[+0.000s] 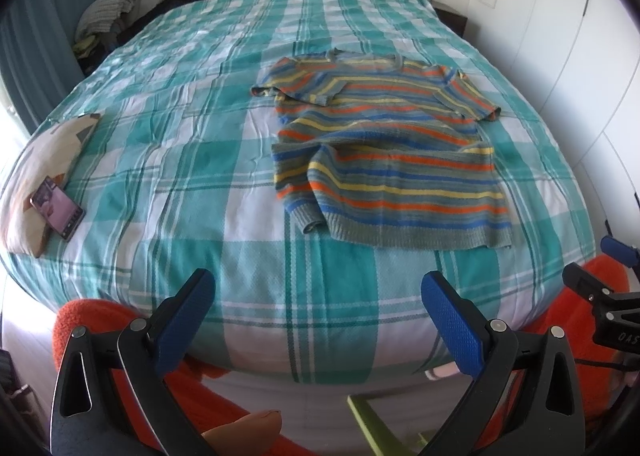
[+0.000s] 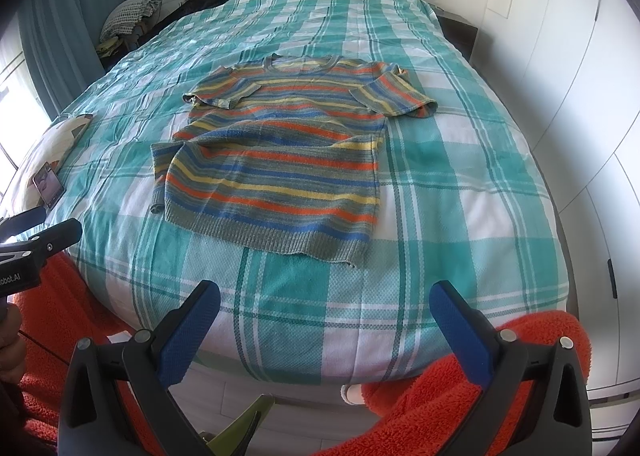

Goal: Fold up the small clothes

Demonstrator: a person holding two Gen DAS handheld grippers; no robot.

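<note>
Left wrist view shows our left gripper (image 1: 316, 296) spread wide and empty, short of the striped sweater (image 1: 384, 144) lying on the bed (image 1: 168, 124), neck away from us. Our right gripper (image 2: 326, 308) is likewise wide and empty. We judge the rumpled, doubled-over left side could bunch if pinched through both layers.

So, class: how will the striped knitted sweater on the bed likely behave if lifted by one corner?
The striped sweater already lies rumpled with a folded-over side, so it would probably drape limply. Its ribbed knit looks grippy rather than slippery. Pushed, it would likely bunch up on the checked bedspread.
</note>
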